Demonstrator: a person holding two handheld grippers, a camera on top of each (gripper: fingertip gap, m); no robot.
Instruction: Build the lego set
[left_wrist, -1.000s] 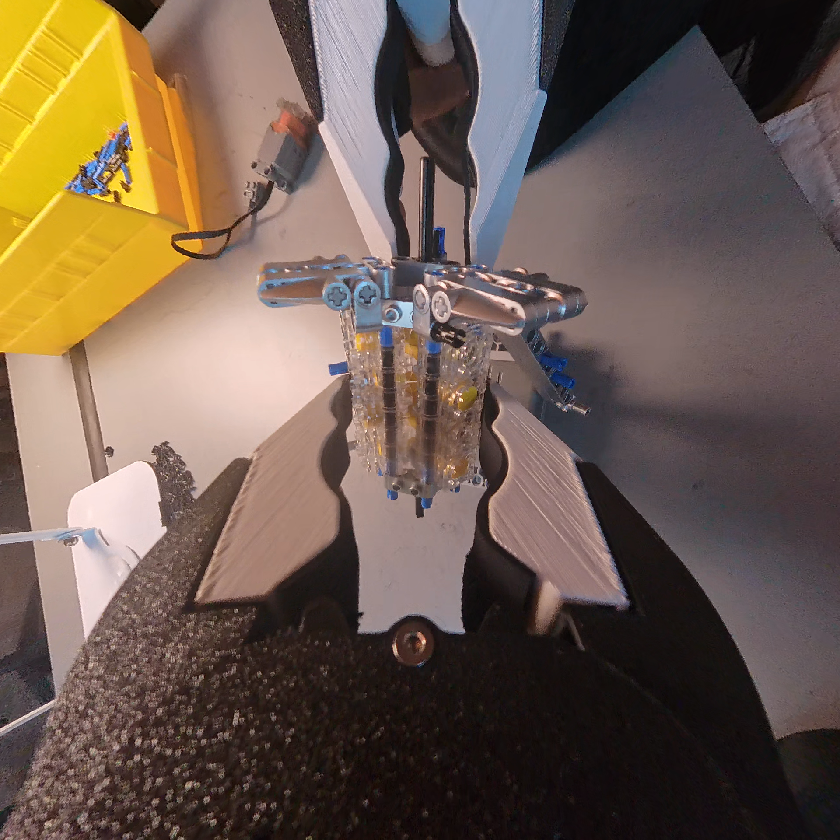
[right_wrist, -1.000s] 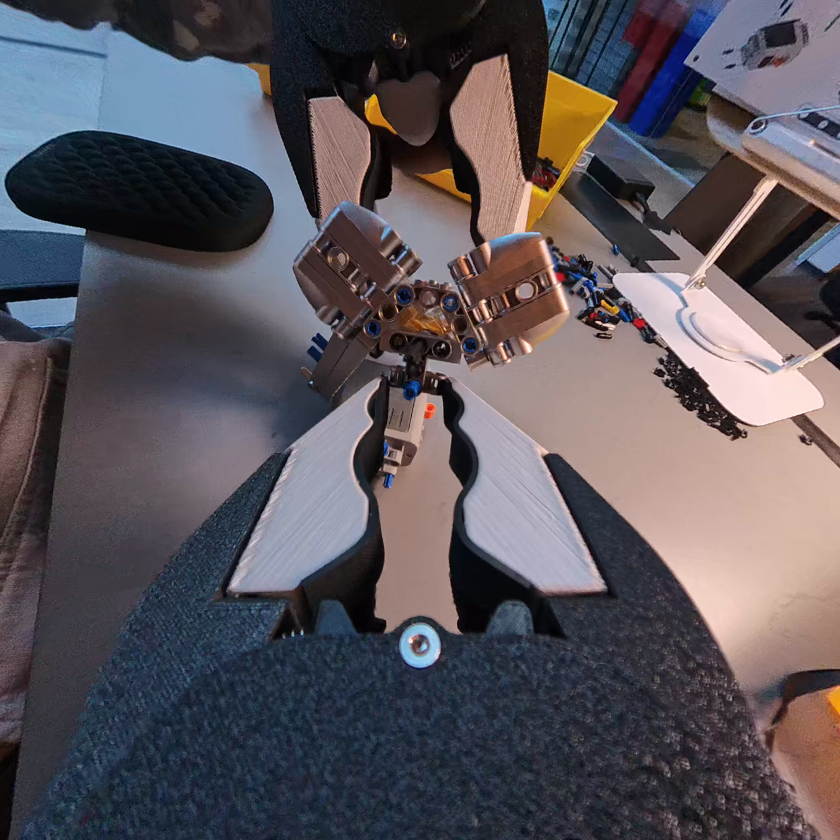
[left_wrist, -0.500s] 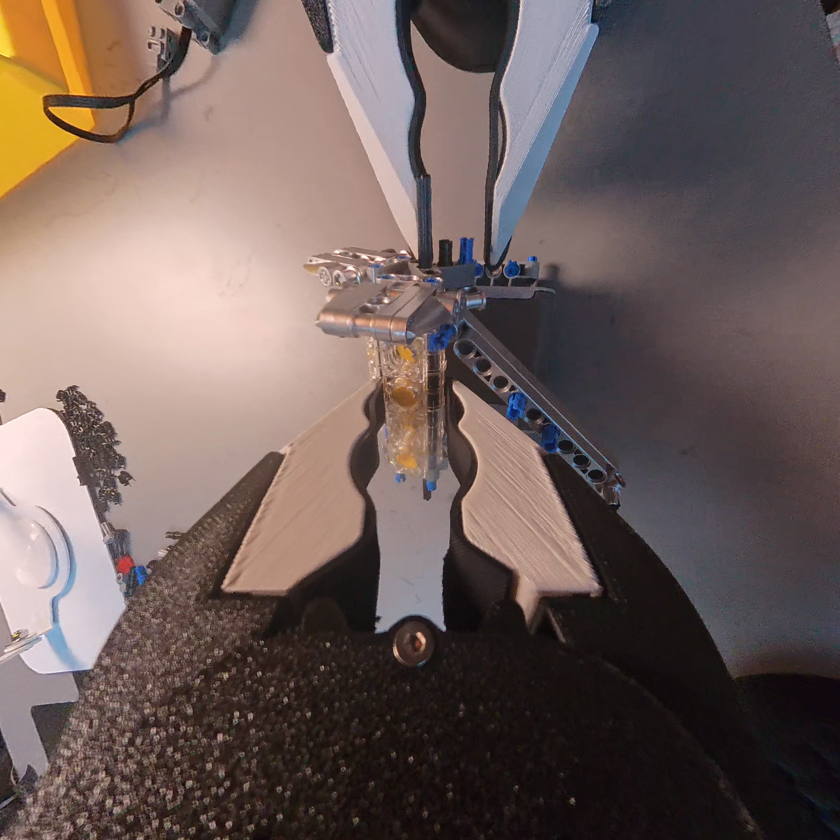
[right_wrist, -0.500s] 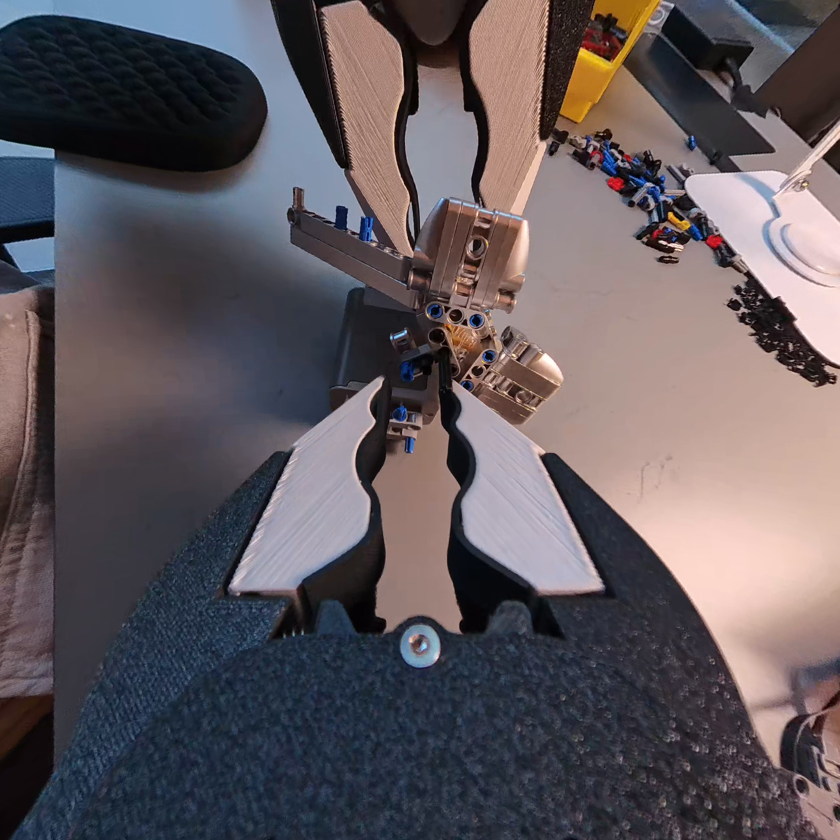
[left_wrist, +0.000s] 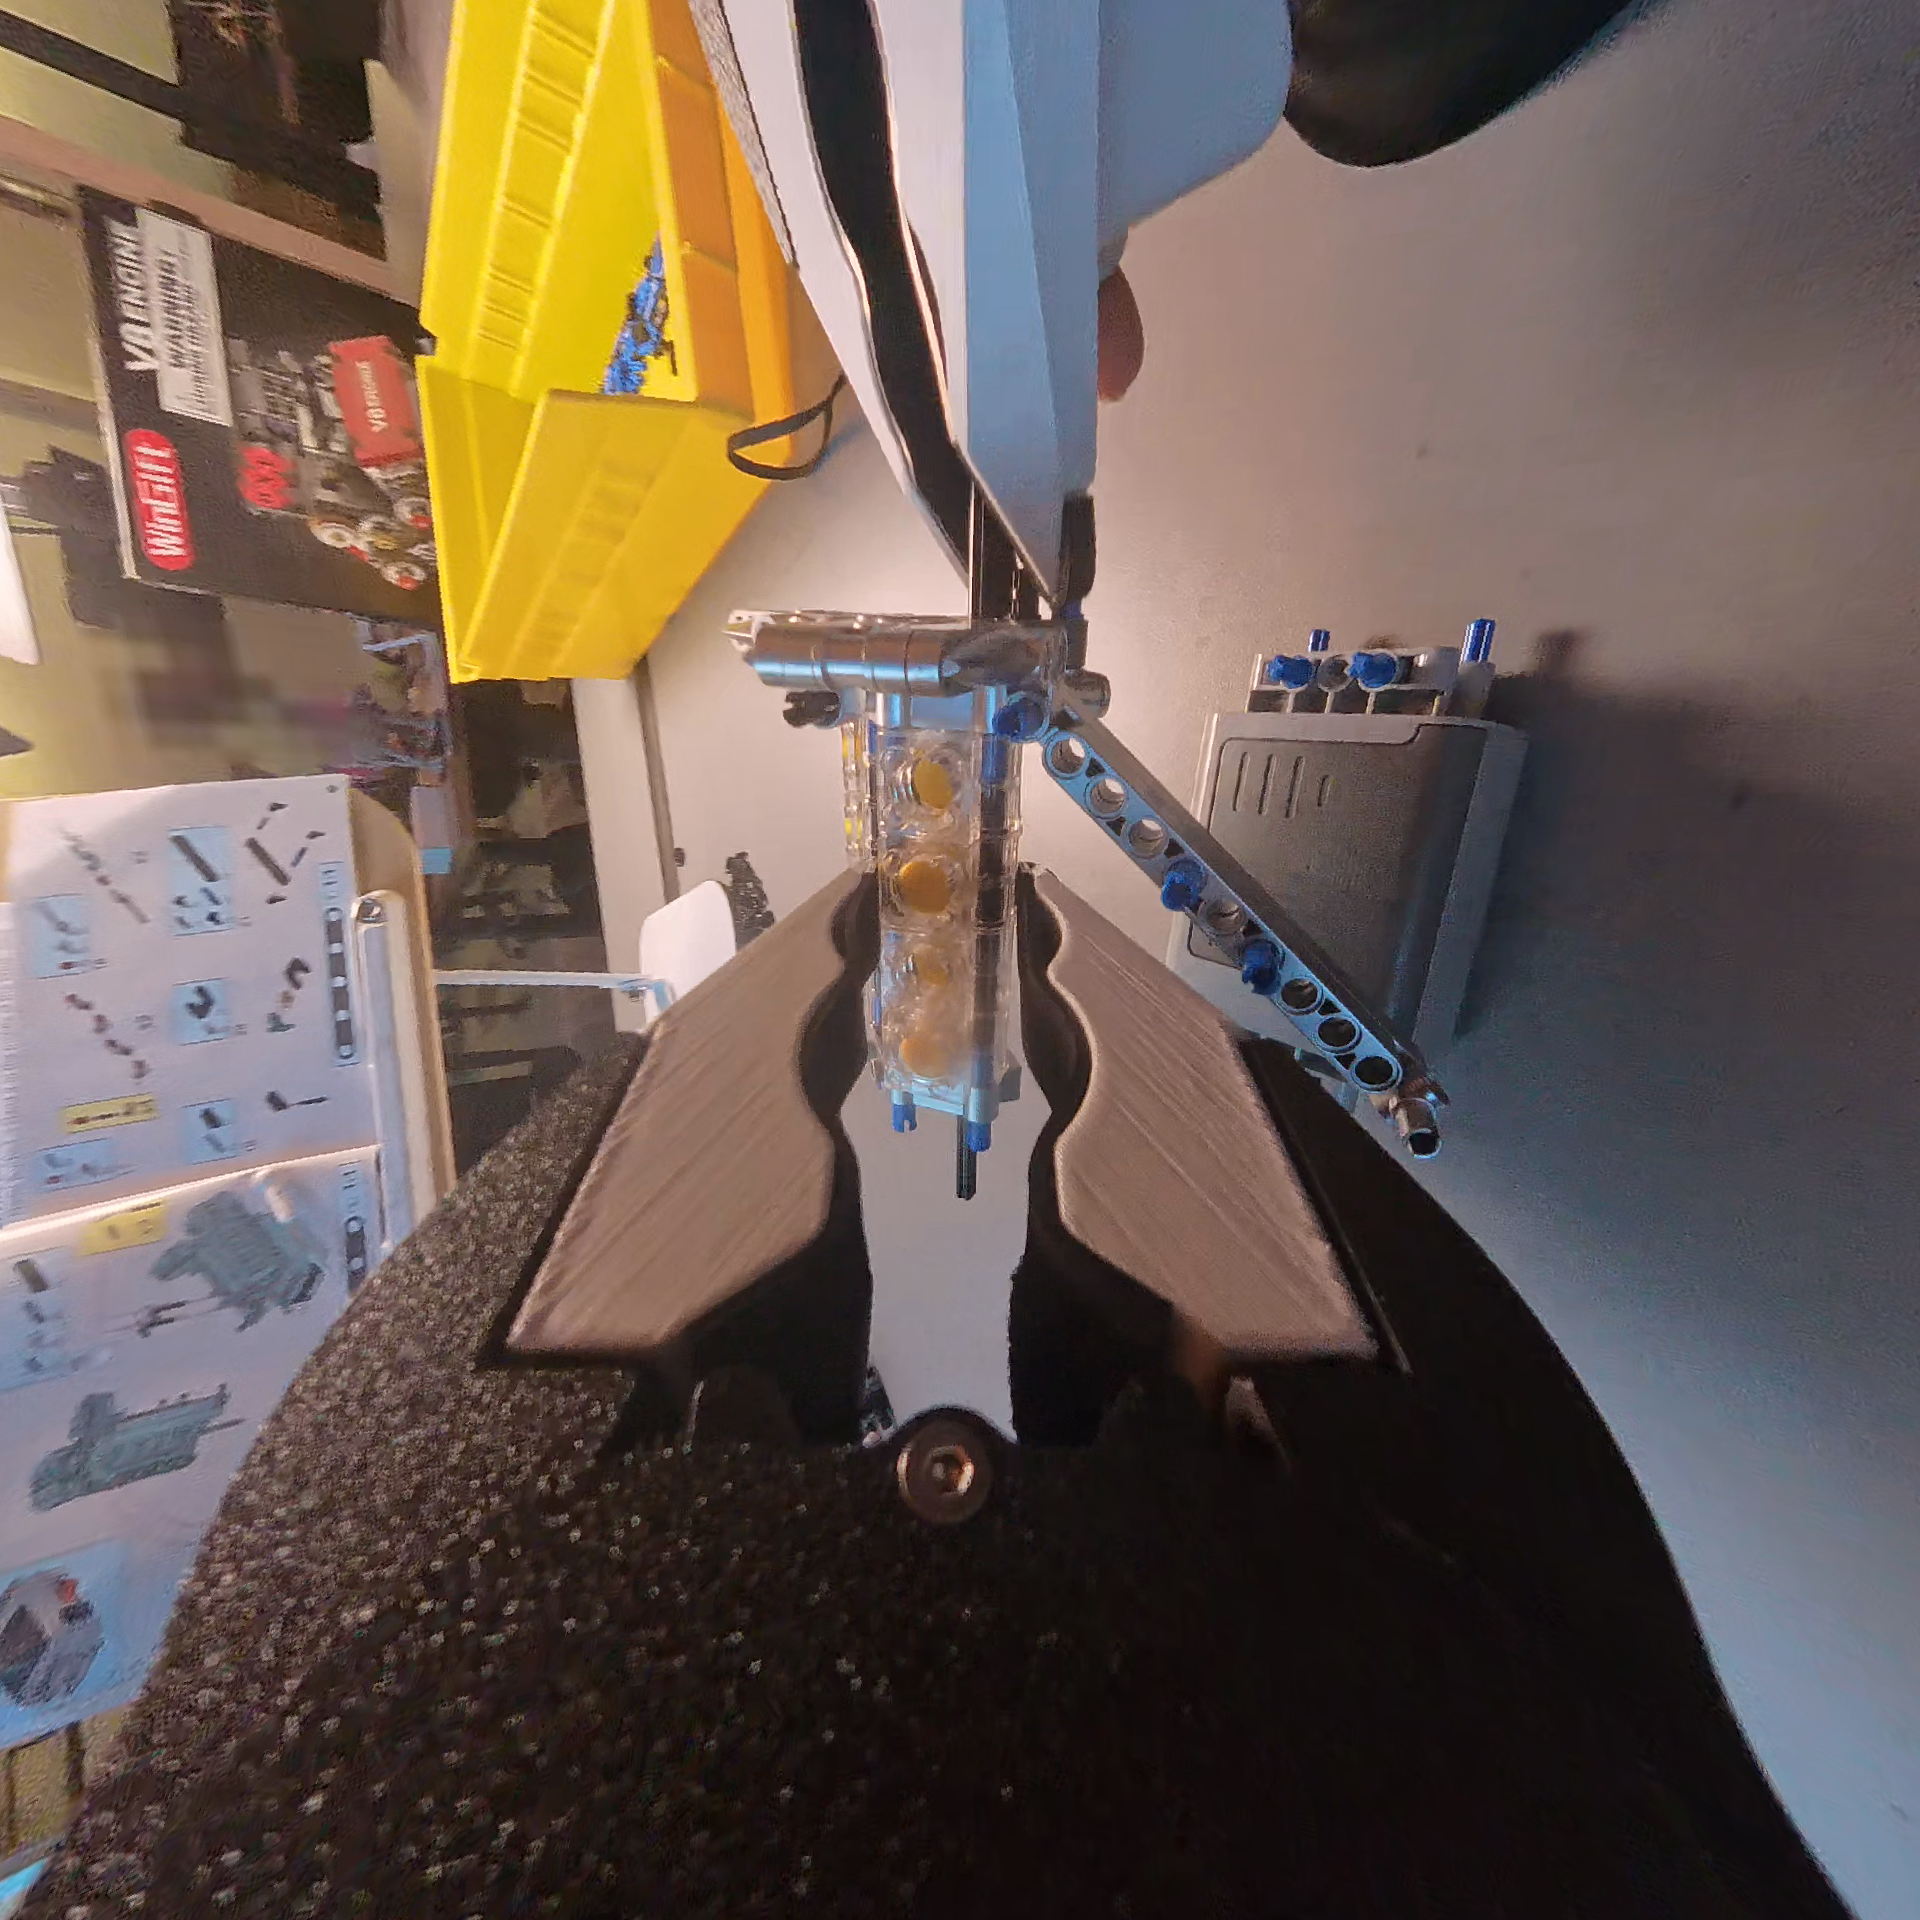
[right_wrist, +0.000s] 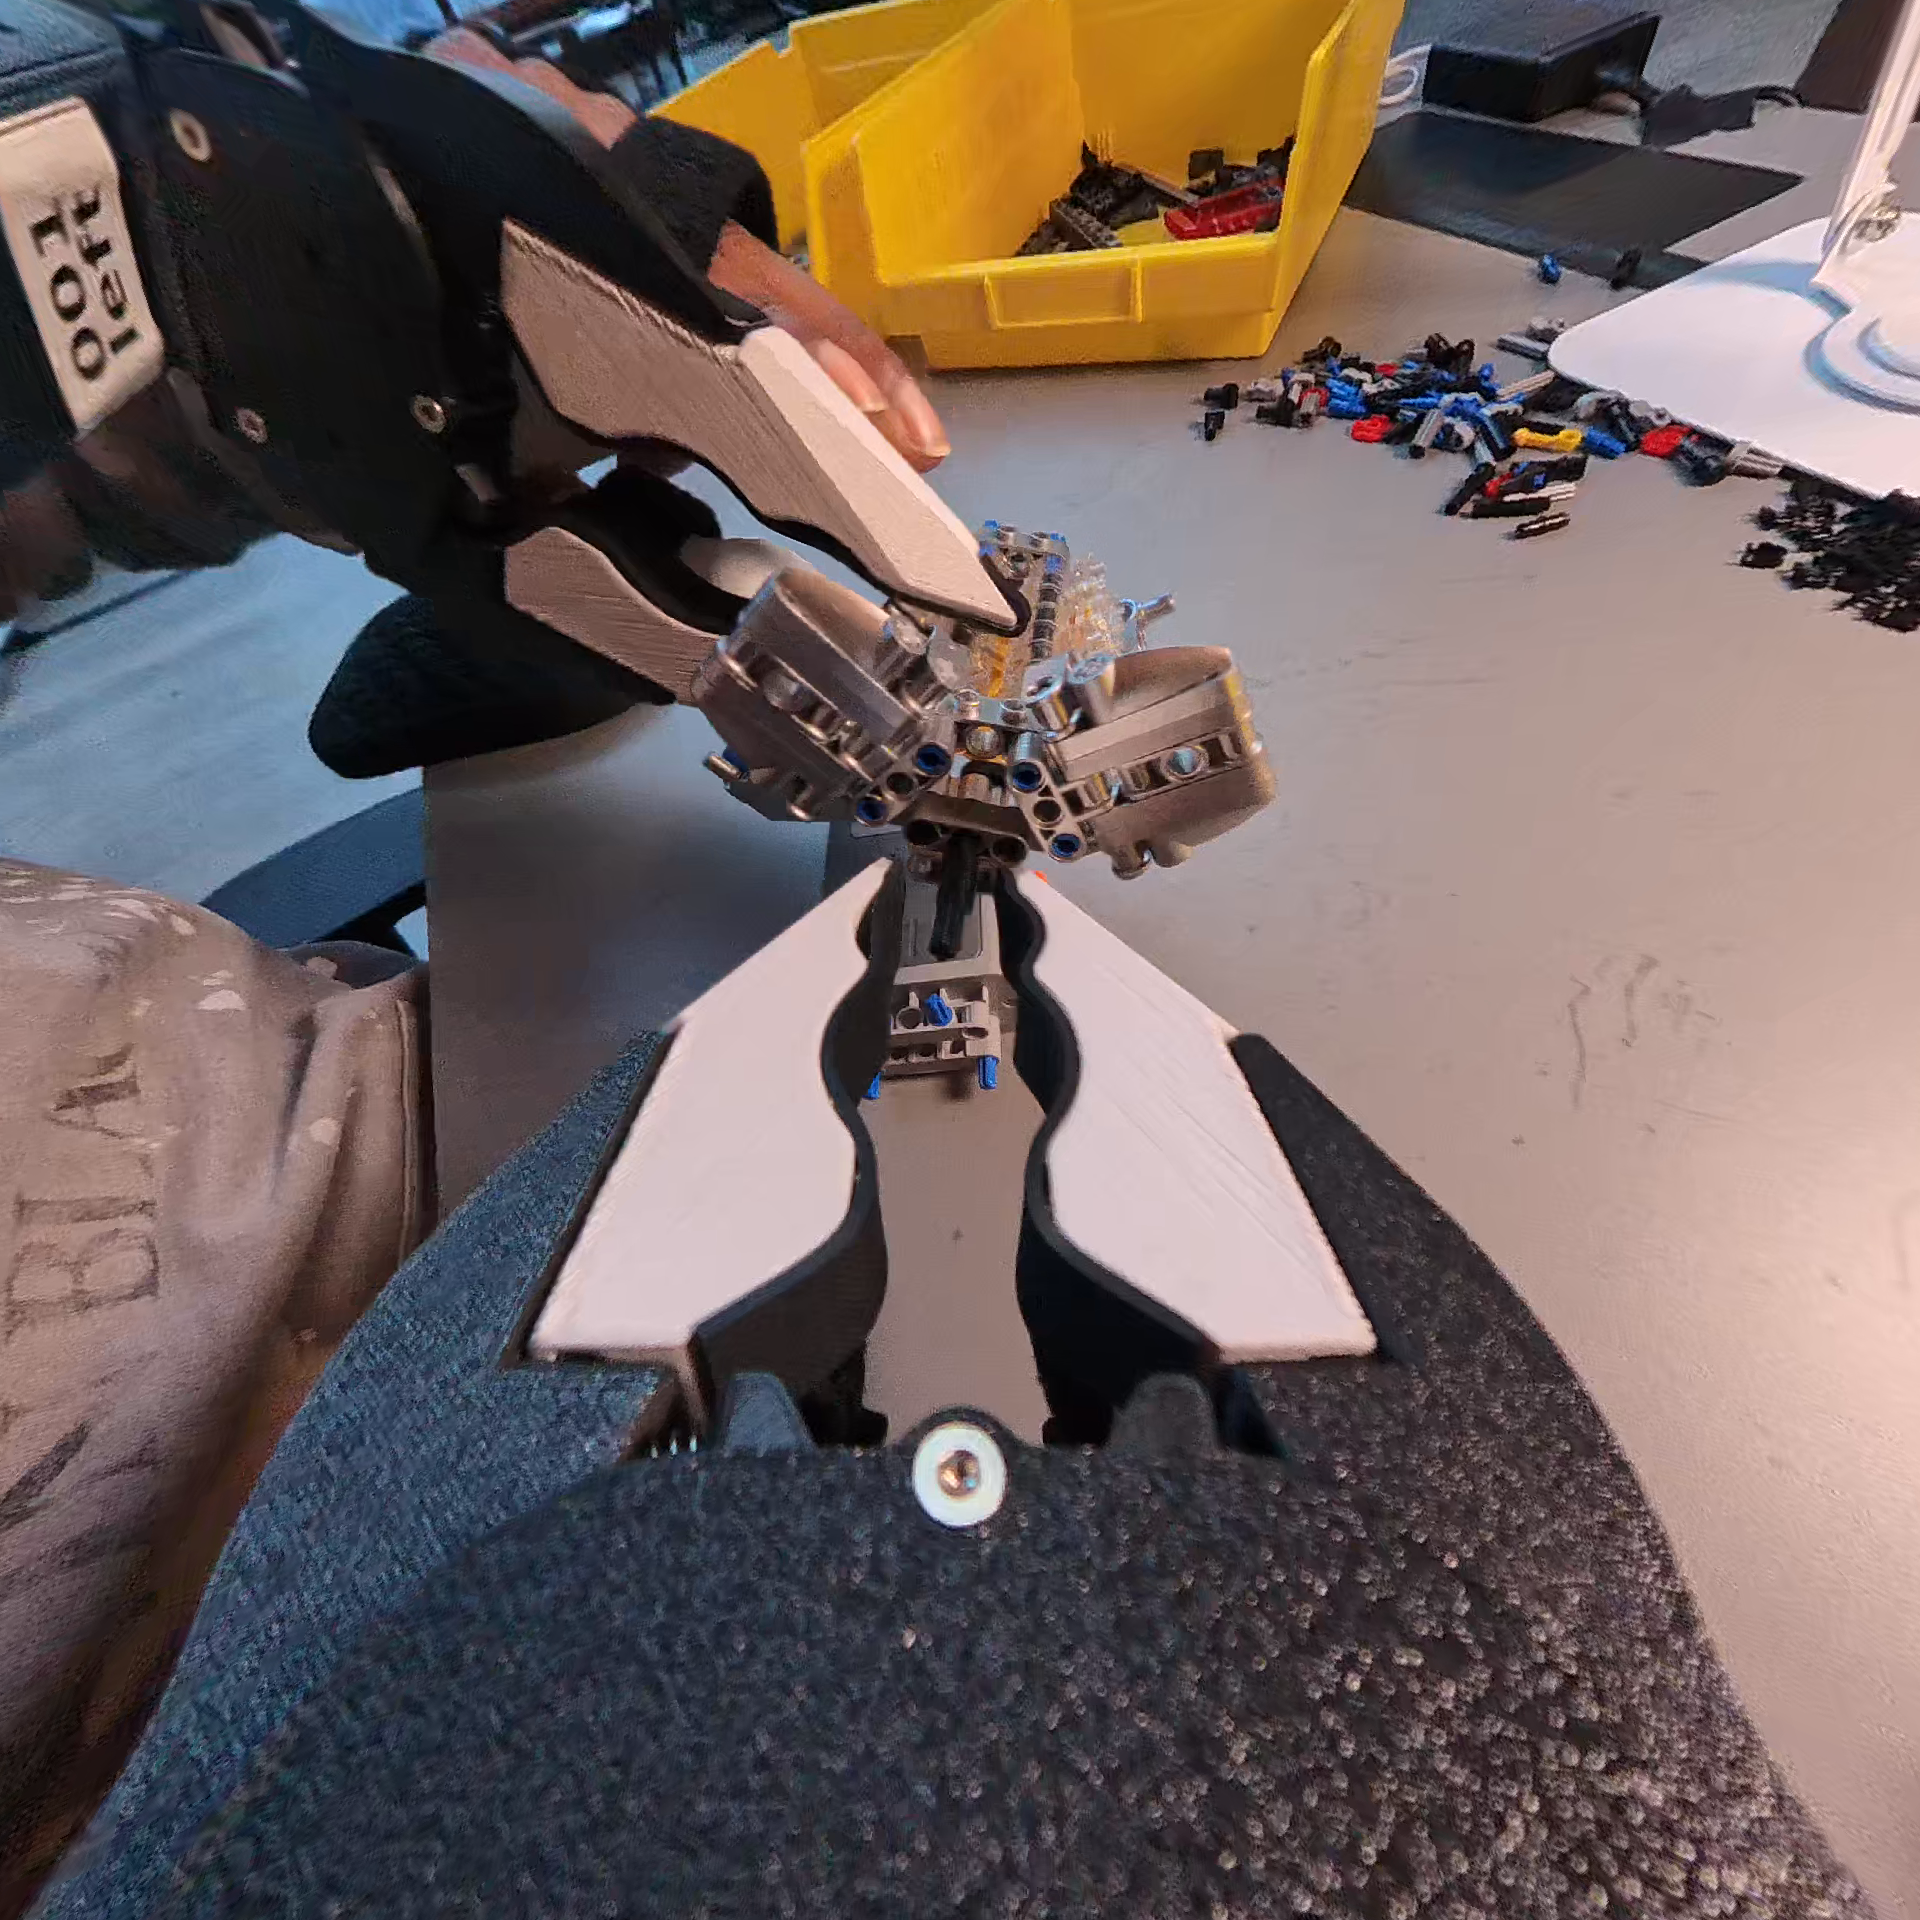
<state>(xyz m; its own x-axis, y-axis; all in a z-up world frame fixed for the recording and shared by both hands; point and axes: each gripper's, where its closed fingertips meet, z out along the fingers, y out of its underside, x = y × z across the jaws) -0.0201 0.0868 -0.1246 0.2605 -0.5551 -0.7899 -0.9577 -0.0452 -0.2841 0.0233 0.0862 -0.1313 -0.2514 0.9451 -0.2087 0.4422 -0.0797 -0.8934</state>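
Gripping the clear block with yellow discs (left_wrist: 930, 925) between its fingers, the left gripper (left_wrist: 940, 904) keeps the grey brick model (right_wrist: 987, 717) lifted above the table (right_wrist: 1558, 831). Opposite, the right gripper (right_wrist: 951, 894) pinches the thin black axle (right_wrist: 951, 914) at the model's near end, probably to steady it.

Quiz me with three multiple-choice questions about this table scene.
1. Where are the loose pieces?
A in the tongs
B on the table by the white base
C on the floor

2. What colour is the bin?
A green
B red
C yellow

3. The left tongs are:
A shut on the brick model
B wide open, empty
C lying flat on the table

Key:
1 B: the loose pieces lie beside the white base.
2 C: the bin is yellow.
3 A: the left tongs clamp the brick model.
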